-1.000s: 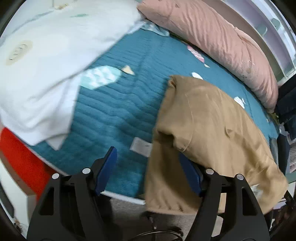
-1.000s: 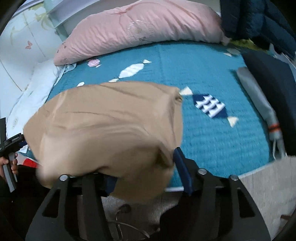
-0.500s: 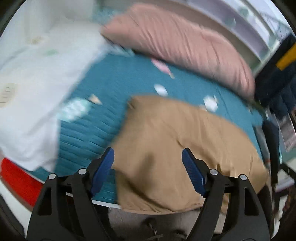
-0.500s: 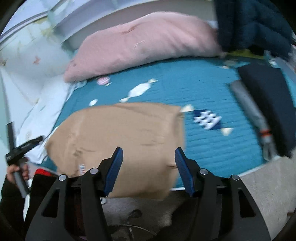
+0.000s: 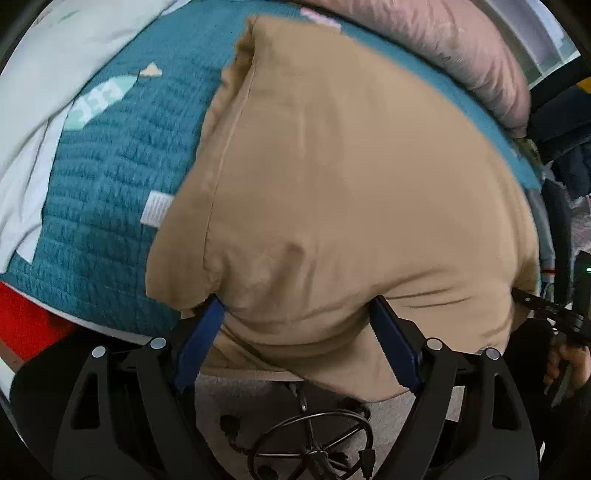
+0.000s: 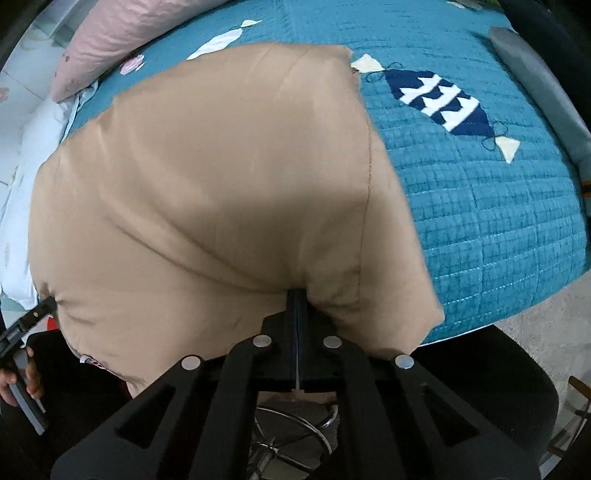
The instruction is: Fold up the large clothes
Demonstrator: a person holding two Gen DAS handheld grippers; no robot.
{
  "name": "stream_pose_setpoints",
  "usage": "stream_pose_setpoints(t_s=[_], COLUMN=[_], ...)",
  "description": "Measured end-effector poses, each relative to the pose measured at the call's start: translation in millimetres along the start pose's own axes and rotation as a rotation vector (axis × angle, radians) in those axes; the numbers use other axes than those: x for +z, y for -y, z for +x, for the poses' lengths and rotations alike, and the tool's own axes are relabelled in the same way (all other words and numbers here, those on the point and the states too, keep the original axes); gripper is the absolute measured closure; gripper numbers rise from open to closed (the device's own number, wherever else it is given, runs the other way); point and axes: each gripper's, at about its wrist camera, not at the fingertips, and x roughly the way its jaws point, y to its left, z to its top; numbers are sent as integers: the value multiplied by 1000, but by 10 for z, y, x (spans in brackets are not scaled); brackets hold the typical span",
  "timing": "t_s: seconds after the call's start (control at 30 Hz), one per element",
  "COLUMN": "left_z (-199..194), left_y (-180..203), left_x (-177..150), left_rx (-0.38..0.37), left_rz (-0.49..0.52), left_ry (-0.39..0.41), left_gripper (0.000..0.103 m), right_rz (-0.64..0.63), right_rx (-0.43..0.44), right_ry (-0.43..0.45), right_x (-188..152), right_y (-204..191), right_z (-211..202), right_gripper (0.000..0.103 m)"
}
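Now the right claw (image 6: 296, 295) is pinching the tan garment's (image 6: 221, 177) near hem on the teal bed (image 6: 480, 206); left claw (image 5: 295, 317) is opening, straddling the same hem unpinched

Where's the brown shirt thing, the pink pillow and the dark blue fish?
Brown garment (image 6: 221, 177): right wrist view, middle of its top layer.
Pink pillow (image 6: 122, 33): right wrist view, its front side.
Dark blue fish (image 6: 439, 101): right wrist view, its striped body.
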Motion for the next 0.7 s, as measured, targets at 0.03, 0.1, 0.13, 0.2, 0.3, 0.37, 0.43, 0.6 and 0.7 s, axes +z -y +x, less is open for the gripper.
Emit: stream_pose_setpoints(t_s=[0.03, 0.1, 0.13, 0.2, 0.3, 0.37, 0.43, 0.6, 0.7], left_z=[-51, -164, -239, -349, -408, -390, -246, 11, 120], left_y=[-25, -105, -173, -312, -490, -580, -687, -676, -704], left_x=[10, 24, 32, 47, 108, 137, 156, 20, -35], left_rx=[-13, -47, -70, -103, -52, -77, -148, -195, -224], left_rz=[-8, -35, -55, -91, -118, -164, -243, -297, -310], left_ry=[16, 46, 69, 103, 158, 152, 90, -2, -43], left_gripper=[21, 21, 21, 21, 21, 21, 21, 21, 21], right_rz=[-5, -20, -18, -9, -27, -40, -56, -105, -126], right_rx=[-4, -6, -2, 20, 31, 55, 71, 119, 141], right_ry=[4, 18, 24, 46, 95, 122, 138, 158, 157], right_x=[-4, -13, -14, -34, -80, -90, -76, 4, 93], right_y=[-24, -63, -69, -98, -204, -311, -434, -750, -939], right_z=[5, -9, -34, -137, -330, -434, -499, -573, -532], right_gripper=[103, 103, 103, 99, 97, 97, 97, 97, 97])
